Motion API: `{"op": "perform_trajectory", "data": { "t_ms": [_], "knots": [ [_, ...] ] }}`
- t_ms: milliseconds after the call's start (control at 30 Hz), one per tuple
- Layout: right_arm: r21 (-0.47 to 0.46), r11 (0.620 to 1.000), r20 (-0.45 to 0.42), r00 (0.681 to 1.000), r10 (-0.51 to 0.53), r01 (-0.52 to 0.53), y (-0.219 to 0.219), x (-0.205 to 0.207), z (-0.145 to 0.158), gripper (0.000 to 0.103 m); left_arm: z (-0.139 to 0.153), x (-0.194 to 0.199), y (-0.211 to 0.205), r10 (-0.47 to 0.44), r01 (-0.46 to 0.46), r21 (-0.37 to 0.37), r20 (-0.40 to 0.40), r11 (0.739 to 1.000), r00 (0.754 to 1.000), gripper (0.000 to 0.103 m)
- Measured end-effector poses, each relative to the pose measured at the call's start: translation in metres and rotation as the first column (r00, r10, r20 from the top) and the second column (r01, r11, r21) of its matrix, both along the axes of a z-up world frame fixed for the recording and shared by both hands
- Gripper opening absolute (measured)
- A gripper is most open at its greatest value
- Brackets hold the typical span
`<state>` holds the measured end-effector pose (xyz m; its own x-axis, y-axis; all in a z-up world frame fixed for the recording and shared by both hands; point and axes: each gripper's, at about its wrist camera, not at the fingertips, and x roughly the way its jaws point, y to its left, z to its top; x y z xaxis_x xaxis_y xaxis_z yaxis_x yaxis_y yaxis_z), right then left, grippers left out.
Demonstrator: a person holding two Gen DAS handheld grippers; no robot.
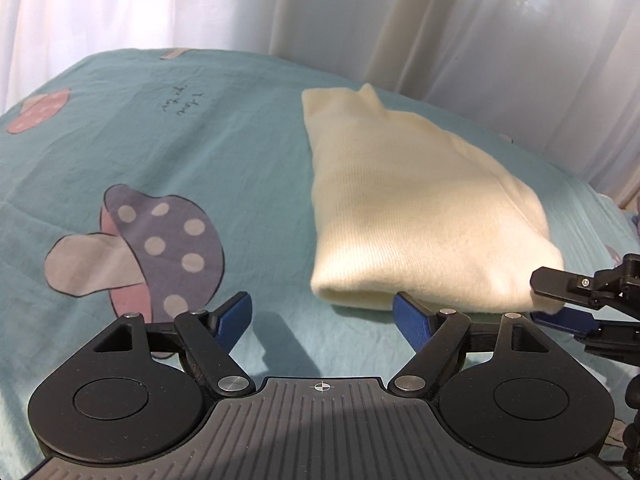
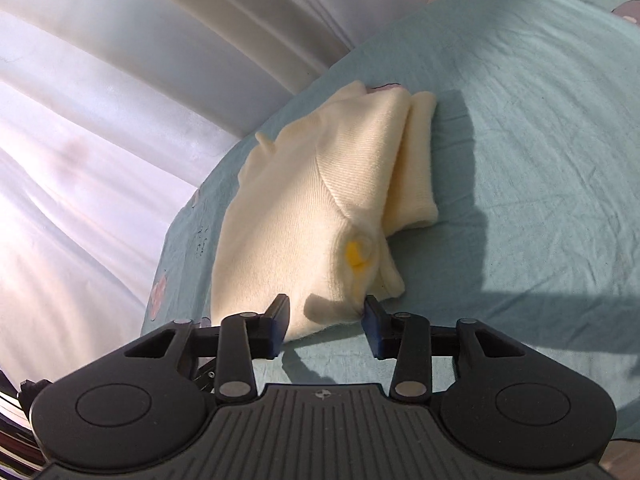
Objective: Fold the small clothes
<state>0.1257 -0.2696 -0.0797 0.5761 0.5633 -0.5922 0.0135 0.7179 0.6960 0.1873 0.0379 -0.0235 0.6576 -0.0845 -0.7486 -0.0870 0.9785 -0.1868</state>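
Cream ribbed-knit garment [image 1: 416, 216], folded into a soft wedge on the teal mushroom-print sheet [image 1: 224, 148].

Your left gripper [image 1: 322, 312] is spread wide, its right pad touching the garment's rolled near edge. Your right gripper [image 2: 325, 314] stands apart around the garment's near corner, below a yellow patch [image 2: 356, 256].

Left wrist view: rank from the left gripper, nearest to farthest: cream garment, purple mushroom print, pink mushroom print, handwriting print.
From the left gripper:
1. cream garment, ahead right, its near edge at the right finger.
2. purple mushroom print, ahead left on the sheet.
3. handwriting print and pink mushroom print, far left: too close to call.
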Motion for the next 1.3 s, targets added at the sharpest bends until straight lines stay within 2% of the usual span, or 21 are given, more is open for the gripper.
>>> {"op": "perform_trajectory", "data": {
  "t_ms": [67, 167, 233, 433, 567, 700, 767, 833, 900, 967, 1000, 1033, 1067, 1100, 1133, 1200, 1233, 1300],
  "knots": [
    [0.045, 0.999, -0.033, 0.999, -0.004, 0.006, -0.006, 0.001, -0.004, 0.018, -0.003, 0.003, -0.003, 0.004, -0.003, 0.007, -0.007, 1.000, 1.000, 0.083],
    [0.099, 0.995, -0.037, 0.999, 0.003, 0.001, -0.012, 0.001, 0.000, 0.017, -0.007, 0.006, -0.005, 0.012, -0.012, 0.032, -0.009, 0.999, 1.000, 0.083],
    [0.108, 0.994, -0.035, 0.999, 0.017, -0.013, -0.013, 0.001, 0.004, 0.018, -0.008, 0.008, -0.006, 0.012, -0.012, 0.040, -0.008, 0.999, 1.000, 0.083],
    [0.180, 0.983, -0.098, 0.995, 0.002, 0.016, -0.013, 0.006, -0.006, 0.019, -0.004, 0.016, -0.003, 0.037, -0.037, -0.012, -0.007, 0.999, 0.999, 0.082],
    [0.168, 0.984, -0.125, 0.992, -0.033, 0.054, -0.011, 0.014, -0.014, 0.030, -0.003, 0.019, -0.005, 0.044, -0.044, -0.013, -0.004, 0.999, 0.999, 0.082],
    [0.220, 0.973, -0.104, 0.994, -0.041, 0.063, -0.007, 0.019, -0.013, 0.030, -0.003, 0.019, -0.008, 0.048, -0.048, -0.004, -0.002, 0.999, 0.999, 0.082],
    [0.209, 0.977, -0.090, 0.995, -0.033, 0.051, -0.004, 0.024, -0.010, 0.030, -0.004, 0.020, -0.009, 0.054, -0.054, -0.009, -0.004, 0.999, 0.999, 0.082],
    [0.168, 0.985, -0.089, 0.996, -0.024, 0.039, 0.001, 0.029, -0.009, 0.027, -0.005, 0.021, -0.009, 0.058, -0.058, -0.011, -0.009, 0.998, 0.998, 0.082],
    [0.139, 0.990, -0.102, 0.995, -0.018, 0.032, 0.006, 0.035, -0.011, 0.015, -0.007, 0.023, -0.012, 0.055, -0.055, -0.007, -0.016, 0.998, 0.998, 0.082],
    [0.117, 0.993, -0.099, 0.995, -0.001, 0.012, 0.012, 0.041, -0.003, 0.009, -0.008, 0.024, -0.016, 0.047, -0.047, 0.018, -0.015, 0.999, 0.999, 0.082],
    [0.205, 0.979, -0.098, 0.995, 0.010, 0.010, 0.009, 0.042, -0.002, 0.008, -0.008, 0.025, -0.018, 0.046, -0.046, 0.034, -0.012, 0.998, 0.999, 0.082],
    [0.444, 0.896, -0.110, 0.994, 0.020, 0.031, -0.002, 0.043, -0.005, 0.008, -0.008, 0.026, -0.019, 0.047, -0.047, 0.045, -0.010, 0.998, 0.999, 0.082],
    [0.604, 0.797, -0.090, 0.995, 0.029, 0.032, -0.011, 0.045, -0.006, 0.008, -0.008, 0.025, -0.019, 0.056, -0.056, 0.055, -0.007, 0.997, 0.998, 0.082],
    [0.650, 0.760, -0.056, 0.998, 0.028, 0.015, -0.016, 0.046, -0.003, 0.008, -0.007, 0.025, -0.019, 0.072, -0.071, 0.061, -0.006, 0.996, 0.997, 0.082],
    [0.617, 0.787, 0.000, 1.000, 0.017, -0.013, -0.021, 0.046, 0.007, 0.008, -0.007, 0.025, -0.016, 0.095, -0.094, 0.063, -0.007, 0.994, 0.995, 0.082],
    [0.379, 0.925, 0.063, 0.998, 0.012, -0.035, -0.024, 0.046, 0.028, 0.008, -0.005, 0.024, -0.008, 0.153, -0.153, 0.028, 0.000, 0.988, 0.988, 0.083],
    [0.210, 0.977, 0.068, 0.998, 0.018, -0.032, -0.020, 0.045, 0.036, 0.008, -0.004, 0.022, -0.004, 0.181, -0.181, 0.010, 0.001, 0.983, 0.984, 0.084],
    [-0.010, 0.999, 0.053, 0.998, 0.040, -0.039, -0.009, 0.042, 0.040, 0.007, -0.002, 0.020, 0.003, 0.219, -0.219, -0.023, 0.004, 0.975, 0.976, 0.084]
  ]
}}
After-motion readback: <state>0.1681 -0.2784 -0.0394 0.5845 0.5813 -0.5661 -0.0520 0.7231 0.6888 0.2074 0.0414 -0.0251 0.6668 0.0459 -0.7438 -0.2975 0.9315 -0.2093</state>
